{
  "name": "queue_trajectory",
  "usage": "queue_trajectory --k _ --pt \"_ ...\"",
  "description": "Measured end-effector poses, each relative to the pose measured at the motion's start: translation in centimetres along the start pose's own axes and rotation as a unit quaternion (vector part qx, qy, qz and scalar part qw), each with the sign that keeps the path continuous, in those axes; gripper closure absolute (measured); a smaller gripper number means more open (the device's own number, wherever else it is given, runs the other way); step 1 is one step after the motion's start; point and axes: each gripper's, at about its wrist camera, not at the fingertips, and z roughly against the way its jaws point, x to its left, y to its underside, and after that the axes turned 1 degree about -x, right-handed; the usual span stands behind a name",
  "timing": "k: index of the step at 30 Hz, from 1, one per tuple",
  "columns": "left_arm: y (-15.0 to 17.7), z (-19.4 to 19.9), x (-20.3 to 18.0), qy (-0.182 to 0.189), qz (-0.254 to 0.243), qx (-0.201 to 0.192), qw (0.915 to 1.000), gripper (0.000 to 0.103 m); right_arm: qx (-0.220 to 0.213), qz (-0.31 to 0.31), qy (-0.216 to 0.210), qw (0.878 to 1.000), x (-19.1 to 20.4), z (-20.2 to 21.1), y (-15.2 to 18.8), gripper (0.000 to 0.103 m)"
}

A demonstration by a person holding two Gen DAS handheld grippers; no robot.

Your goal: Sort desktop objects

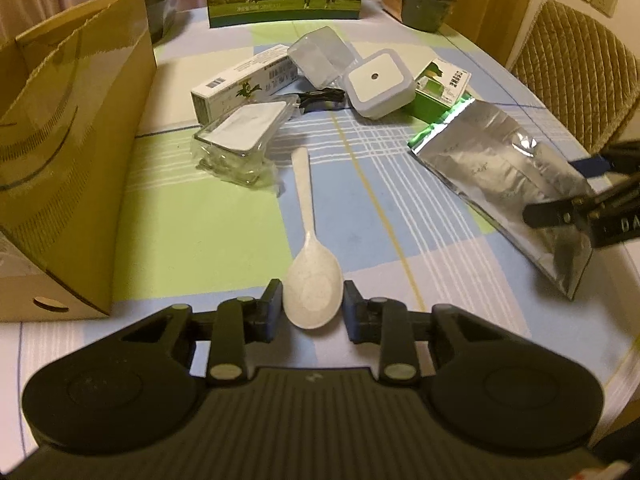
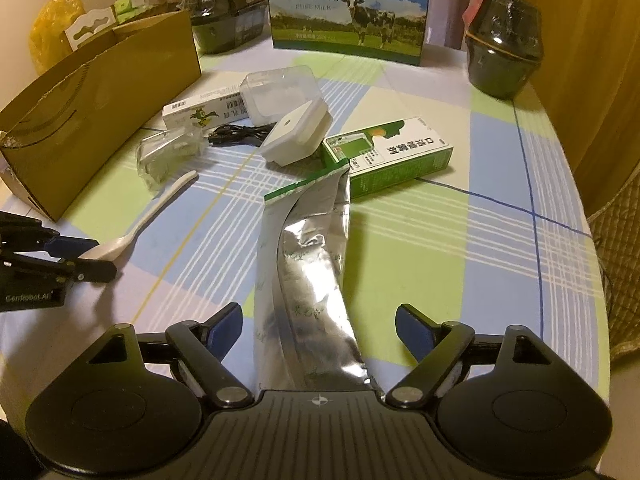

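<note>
- White plastic spoon (image 1: 310, 280): bowl lies between the fingers of the left gripper (image 1: 311, 312), handle pointing away; pads sit at the bowl's edges, pinching it or about to.
- Silver foil pouch (image 2: 308, 280): lies flat between the spread jaws of the right gripper (image 2: 319, 330), untouched.
- Cardboard box (image 1: 68, 152): stands left of the left gripper, a likely bin.
- Advice: squeeze the spoon firmly before lifting; the rounded bowl may slip.
</note>
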Motion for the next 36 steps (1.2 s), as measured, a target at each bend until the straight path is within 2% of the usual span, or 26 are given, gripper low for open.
queue_trajectory --k 5,12,17,19,22,23,24,30,36 --pt "0.2 0.7 -0.4 0.003 -0.028 -0.008 0.9996 0.077 0.028 0.005 -0.013 1.0 -0.2 -1.2 -1.2 0.021" --pt "0.6 1.1 -0.6 0.004 -0.034 -0.013 0.9993 0.077 0.096 0.021 -0.013 0.995 0.0 -4.3 -2.1 0.022" --pt "0.8 1.0 -0.7 0.008 -0.036 -0.015 0.9992 0.077 0.105 0.036 -0.011 0.994 0.4 -4.9 -2.2 0.022" --pt "0.8 0.8 -0.6 0.008 -0.035 -0.014 0.9992 0.077 0.105 0.045 -0.011 0.993 0.6 -4.9 -2.2 0.026" --pt "1.0 0.7 -0.5 0.009 -0.031 -0.011 0.9994 0.077 0.102 0.055 -0.017 0.993 1.2 -4.6 -2.4 0.043" --pt "1.1 0.6 -0.4 0.01 -0.028 -0.009 0.9995 0.077 0.101 0.056 -0.013 0.993 1.3 -4.6 -2.4 0.052" --pt "1.1 0.5 -0.4 0.011 -0.025 -0.006 0.9996 0.077 0.1 0.057 -0.014 0.993 1.5 -4.5 -2.5 0.054" --pt "0.9 0.5 0.1 0.019 0.007 -0.001 0.9998 0.077 0.089 0.059 -0.012 0.994 1.8 -4.3 -2.2 0.059" --pt "0.5 0.3 0.2 0.025 0.022 0.003 0.9994 0.07 0.085 0.056 -0.016 0.995 1.7 -3.8 -1.9 0.062"
